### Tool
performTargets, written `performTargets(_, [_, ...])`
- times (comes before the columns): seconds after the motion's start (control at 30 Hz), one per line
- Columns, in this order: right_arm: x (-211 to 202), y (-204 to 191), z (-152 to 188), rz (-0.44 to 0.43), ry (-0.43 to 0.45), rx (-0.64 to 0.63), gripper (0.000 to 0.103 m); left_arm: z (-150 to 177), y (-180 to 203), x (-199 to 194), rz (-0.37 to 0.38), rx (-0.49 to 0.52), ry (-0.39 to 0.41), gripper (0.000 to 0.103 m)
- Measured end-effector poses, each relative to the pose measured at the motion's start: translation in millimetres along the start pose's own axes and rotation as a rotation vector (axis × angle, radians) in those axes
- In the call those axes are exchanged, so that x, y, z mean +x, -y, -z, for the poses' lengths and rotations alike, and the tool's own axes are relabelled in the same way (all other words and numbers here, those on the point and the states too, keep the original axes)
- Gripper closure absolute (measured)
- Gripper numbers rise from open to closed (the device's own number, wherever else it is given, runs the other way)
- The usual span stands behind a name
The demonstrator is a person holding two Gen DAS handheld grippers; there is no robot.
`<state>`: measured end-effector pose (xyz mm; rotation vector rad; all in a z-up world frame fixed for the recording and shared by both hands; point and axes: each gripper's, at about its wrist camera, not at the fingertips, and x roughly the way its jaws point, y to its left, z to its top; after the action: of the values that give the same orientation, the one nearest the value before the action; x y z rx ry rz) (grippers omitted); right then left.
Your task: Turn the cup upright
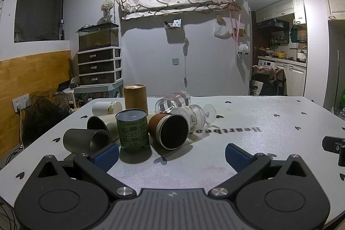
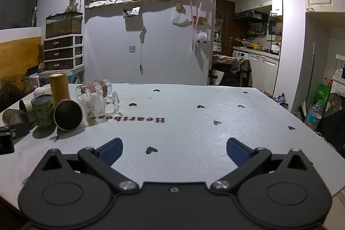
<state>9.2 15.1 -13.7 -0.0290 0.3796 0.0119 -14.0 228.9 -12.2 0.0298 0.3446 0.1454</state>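
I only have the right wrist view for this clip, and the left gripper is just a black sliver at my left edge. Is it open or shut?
Observer: Open. The left gripper has its jaws wide apart, with only bare table between them.
Operator: What lies nearest to it?
Observer: A grey cup on its side, mouth towards the camera, just ahead of its left blue pad. I cannot tell if they touch.
Operator: Something white peeks out behind the green can. What is it?
Observer: A white cup with a yellow patterned band, which also appears to lie on its side.
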Motion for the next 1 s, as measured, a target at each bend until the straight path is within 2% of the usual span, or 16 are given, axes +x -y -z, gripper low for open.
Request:
performTargets(0.3, [-0.2, -0.2, -0.3, 0.000, 0.001, -0.001, 0.000, 1.9, -0.6, 2.2, -0.001, -0.001, -0.004, 0.000])
performTargets(0.57, [-2.8, 4.4, 1.1, -0.014, 0.010, 0.007, 0.000, 2.0, -4.2, 19.6, -0.021, -0.030, -0.027, 0.000])
performTargets(0.8, [-5.1, 9.8, 2.4, -0.019, 0.008, 0.018, 0.000, -13.3, -4.3, 65.4, -0.081, -0.097, -0.046, 0.000])
performTargets(1.0, [-3.8, 14.6, 4.5, -0.022, -0.001, 0.026, 0.000, -31.9, 8.7, 115.4, -0.174, -0.188, -0.063, 0.000])
